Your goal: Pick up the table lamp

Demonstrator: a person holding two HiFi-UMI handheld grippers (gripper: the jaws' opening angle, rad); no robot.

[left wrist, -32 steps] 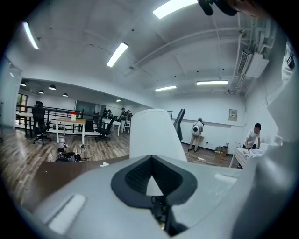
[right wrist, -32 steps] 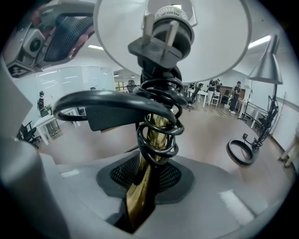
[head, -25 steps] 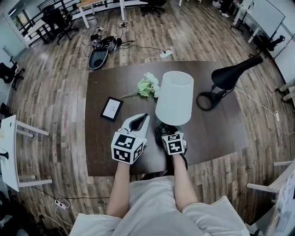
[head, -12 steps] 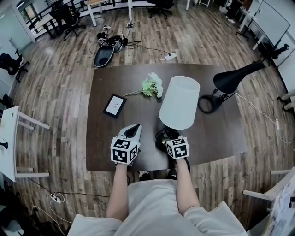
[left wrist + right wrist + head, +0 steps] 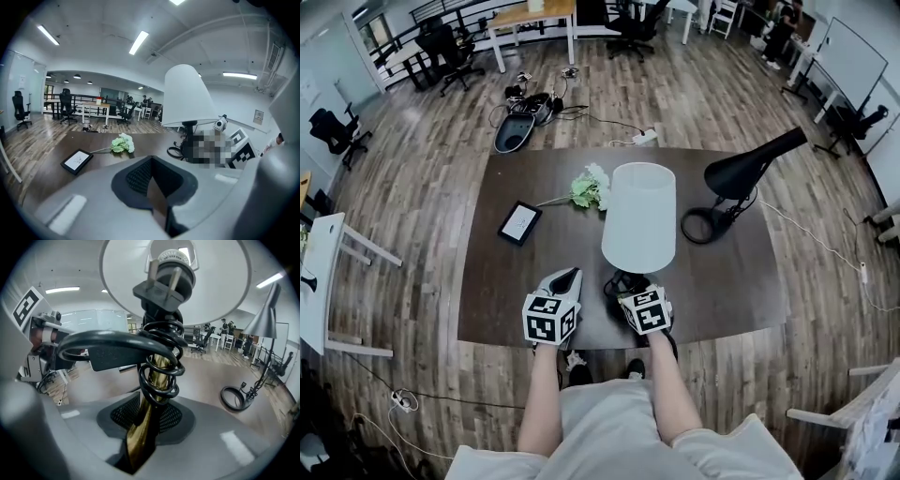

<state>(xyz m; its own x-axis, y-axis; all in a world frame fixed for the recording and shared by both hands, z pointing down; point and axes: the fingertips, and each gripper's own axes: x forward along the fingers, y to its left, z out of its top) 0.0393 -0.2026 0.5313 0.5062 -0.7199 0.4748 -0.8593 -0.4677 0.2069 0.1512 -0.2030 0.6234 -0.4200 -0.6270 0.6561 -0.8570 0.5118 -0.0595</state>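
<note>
The table lamp has a white cone shade (image 5: 638, 215) and a brass stem (image 5: 149, 423) with a black cord coiled round it (image 5: 159, 359). My right gripper (image 5: 630, 288) is shut on that stem just below the shade, holding the lamp upright over the near part of the dark table (image 5: 516, 309). In the right gripper view the stem runs up between the jaws into the shade's underside (image 5: 220, 291). My left gripper (image 5: 562, 281) hovers beside it to the left, shut and holding nothing. The lamp's shade (image 5: 186, 96) shows right of centre in the left gripper view.
A black desk lamp (image 5: 741, 178) with a ring base stands at the table's right. A green-white flower bunch (image 5: 587, 189) and a small framed picture (image 5: 518, 223) lie toward the left. Chairs, desks and floor cables surround the table.
Both grippers and the lamp have drifted slightly left and away from the front edge in the view as the head camera shifted. The right gripper's hold on the stem is unchanged.
</note>
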